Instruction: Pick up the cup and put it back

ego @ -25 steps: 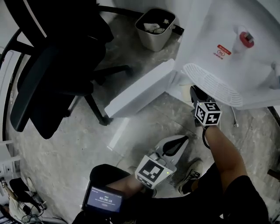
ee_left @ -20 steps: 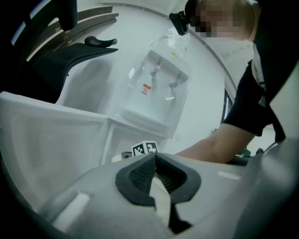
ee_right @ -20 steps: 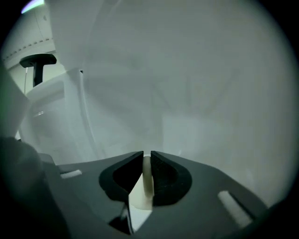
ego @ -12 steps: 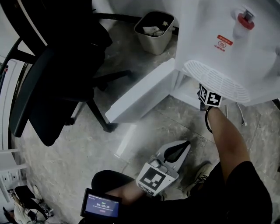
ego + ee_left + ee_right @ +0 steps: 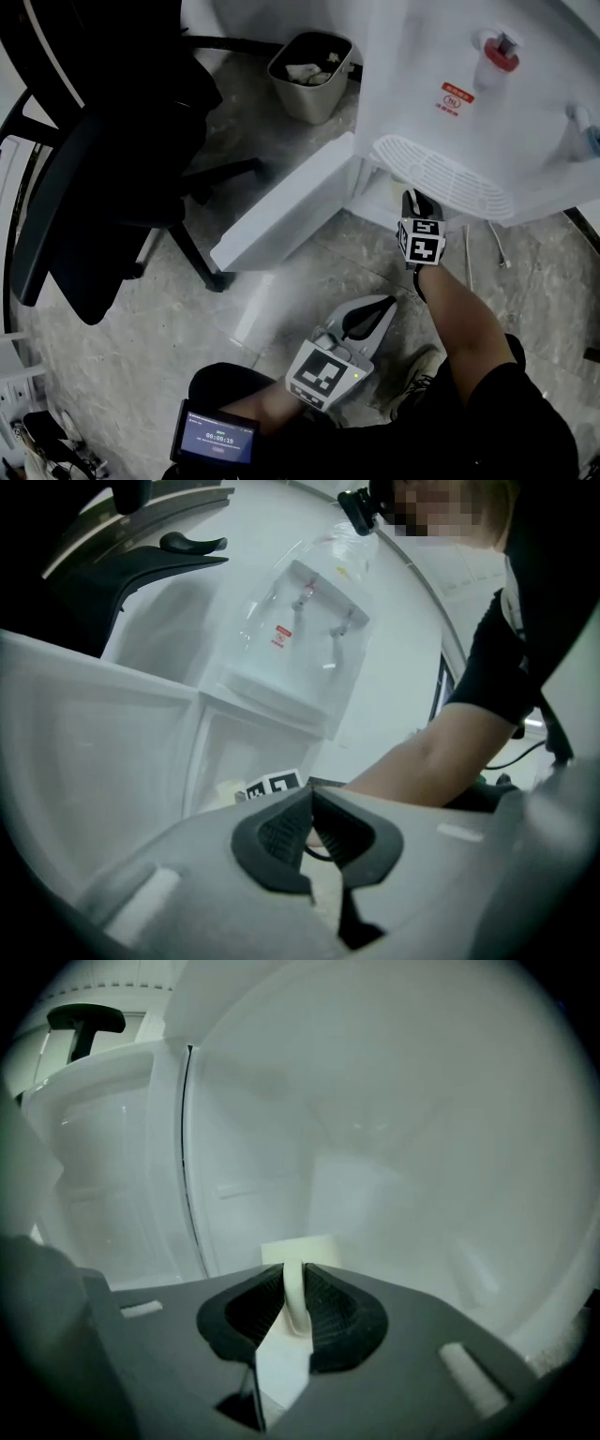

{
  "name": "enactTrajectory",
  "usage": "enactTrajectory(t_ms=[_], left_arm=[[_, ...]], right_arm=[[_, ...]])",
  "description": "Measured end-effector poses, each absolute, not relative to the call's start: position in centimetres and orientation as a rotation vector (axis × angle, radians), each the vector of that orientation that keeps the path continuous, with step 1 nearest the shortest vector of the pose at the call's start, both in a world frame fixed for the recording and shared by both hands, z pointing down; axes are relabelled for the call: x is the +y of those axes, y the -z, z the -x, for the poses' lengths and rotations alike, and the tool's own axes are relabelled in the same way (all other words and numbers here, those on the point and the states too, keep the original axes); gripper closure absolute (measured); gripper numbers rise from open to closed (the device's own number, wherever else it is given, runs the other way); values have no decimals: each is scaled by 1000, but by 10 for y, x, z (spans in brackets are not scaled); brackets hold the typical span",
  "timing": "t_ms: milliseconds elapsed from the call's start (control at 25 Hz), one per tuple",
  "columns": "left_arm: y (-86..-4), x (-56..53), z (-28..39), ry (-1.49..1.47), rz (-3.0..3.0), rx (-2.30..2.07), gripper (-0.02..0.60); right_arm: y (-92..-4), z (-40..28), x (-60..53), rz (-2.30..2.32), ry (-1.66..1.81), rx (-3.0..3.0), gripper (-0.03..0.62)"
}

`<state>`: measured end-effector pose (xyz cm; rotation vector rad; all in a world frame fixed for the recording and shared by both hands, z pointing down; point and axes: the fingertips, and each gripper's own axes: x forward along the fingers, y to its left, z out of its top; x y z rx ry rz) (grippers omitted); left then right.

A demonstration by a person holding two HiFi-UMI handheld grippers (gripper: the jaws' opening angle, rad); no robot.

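Right gripper [image 5: 293, 1279], jaws just easing wider, pinches cup [image 5: 302, 1247] rim inside open cabinet [image 5: 412, 1166]; left gripper [image 5: 311, 806] clenched.

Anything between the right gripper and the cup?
Nothing: the right gripper has the cup wall between its jaws, touching both sides; they have just been opening. The right gripper view shows it.

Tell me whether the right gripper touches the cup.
Touching: the right gripper view shows the cup wall pressed between both fingers, which have just been opening.
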<state>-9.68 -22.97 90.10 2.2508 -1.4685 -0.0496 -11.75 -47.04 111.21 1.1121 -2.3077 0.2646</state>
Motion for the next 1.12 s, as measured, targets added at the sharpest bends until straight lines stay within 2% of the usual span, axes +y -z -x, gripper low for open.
enactTrajectory(t_ms=[120,240,280,360,520,680,960,1040,1120], left_arm=[[-902,-231,97,55,-2252,-1460,577],[-905,-229,98,52,-2243,-1452,577],[-904,-228,98,54,-2242,-1451,577],[-901,-228,100,56,-2243,-1450,577],[-898,-226,103,72,-2230,-1462,577],[-900,-223,102,50,-2229,-1456,577],[-903,-225,102,56,-2235,-1468,577],[-901,-226,100,55,-2238,-1454,577],[-899,-228,98,63,-2238,-1451,577]], right_arm=[[-1112,117,-467,-1131,-225,-2305,517],[-1121,111,-462,-1161,-215,-2263,437],[-1126,107,-460,-1165,-228,-2240,499],[-1138,101,-460,-1154,-267,-2192,514],[-1150,105,-470,-1124,-374,-2182,479],[-1143,121,-491,-1068,-442,-2216,479],[-1121,117,-486,-1098,-318,-2253,461],[-1118,115,-472,-1086,-263,-2260,430],[-1116,110,-457,-1100,-256,-2263,459]])
